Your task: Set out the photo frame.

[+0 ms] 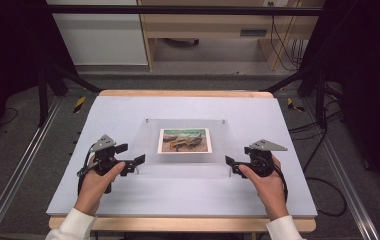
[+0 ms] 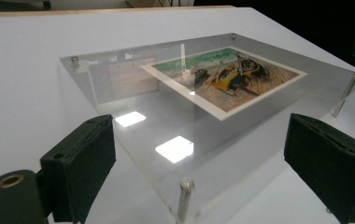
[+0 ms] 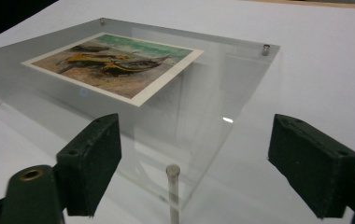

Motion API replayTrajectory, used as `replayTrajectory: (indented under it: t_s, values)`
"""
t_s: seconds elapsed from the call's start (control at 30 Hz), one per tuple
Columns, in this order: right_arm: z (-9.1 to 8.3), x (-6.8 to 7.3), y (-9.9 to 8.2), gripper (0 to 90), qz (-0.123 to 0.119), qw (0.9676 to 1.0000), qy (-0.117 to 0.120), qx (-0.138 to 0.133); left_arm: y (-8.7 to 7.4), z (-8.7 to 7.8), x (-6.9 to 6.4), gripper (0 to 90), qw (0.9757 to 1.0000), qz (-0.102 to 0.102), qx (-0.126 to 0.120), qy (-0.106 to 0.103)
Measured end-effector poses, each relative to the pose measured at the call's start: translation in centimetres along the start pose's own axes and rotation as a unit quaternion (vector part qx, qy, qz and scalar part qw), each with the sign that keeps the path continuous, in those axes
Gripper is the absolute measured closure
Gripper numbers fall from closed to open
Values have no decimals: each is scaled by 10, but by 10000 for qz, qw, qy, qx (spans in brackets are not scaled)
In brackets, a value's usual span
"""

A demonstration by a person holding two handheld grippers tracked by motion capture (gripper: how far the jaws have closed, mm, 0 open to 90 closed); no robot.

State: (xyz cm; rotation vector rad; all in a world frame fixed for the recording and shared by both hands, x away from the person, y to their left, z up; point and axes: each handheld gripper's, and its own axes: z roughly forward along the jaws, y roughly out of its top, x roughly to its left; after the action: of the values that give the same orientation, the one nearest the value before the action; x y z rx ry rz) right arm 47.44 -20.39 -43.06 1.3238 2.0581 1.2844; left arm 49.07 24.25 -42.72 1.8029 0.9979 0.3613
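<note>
The clear acrylic picture frame (image 1: 185, 145) stands on 4 short metal standoff pins on the white surface (image 1: 128, 200), between the 2 claws. The left claw (image 1: 134, 161) sits just off its near-left corner and the right claw (image 1: 230, 162) just off its near-right corner. Both claws have their jaws spread apart with nothing between the pads. In the left gripper view the near corner pin (image 2: 185, 198) stands just ahead of the gap between the jaws; in the right gripper view the matching pin (image 3: 173, 186) stands the same way.

Risks, as I judge them:
- The acrylic is smooth and thin-edged. If either claw closes on the plate edge off-centre, the pads could slip and the frame could tilt or drop a corner.
- The 2 claws must act together. If 1 lifts or pushes before the other, the plate could twist on its pins or skid across the surface.
- A jaw coming in low could strike a pin and shove the frame sideways.
- The print (image 1: 185, 140) of beached boats, well ahead of both claws, could shift if the plates flex.

No brand, label or readable writing shows anywhere on the frame, the print or the surface.
</note>
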Motion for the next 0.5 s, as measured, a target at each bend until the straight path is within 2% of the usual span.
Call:
replayTrajectory:
  t_s: [0.07,0.13,0.17,0.27,0.37,0.5]
  values:
    - [6,0,4,214,33,10000,27,78,3,7,2,95,10000,58,34,61]
    - [13,-1,5,224,117,9997,139,171,2,12,4,109,9999,14,81,143]
    - [16,-1,6,232,106,9996,111,243,1,14,5,115,9998,-17,80,180]
    - [23,-1,5,240,121,9993,87,352,-4,20,7,125,9996,-160,144,169]
    - [29,-1,3,243,139,9991,101,386,-9,25,10,135,9986,-484,198,15]
    - [31,-1,2,237,310,9986,147,391,-14,29,8,152,9980,-506,364,85]
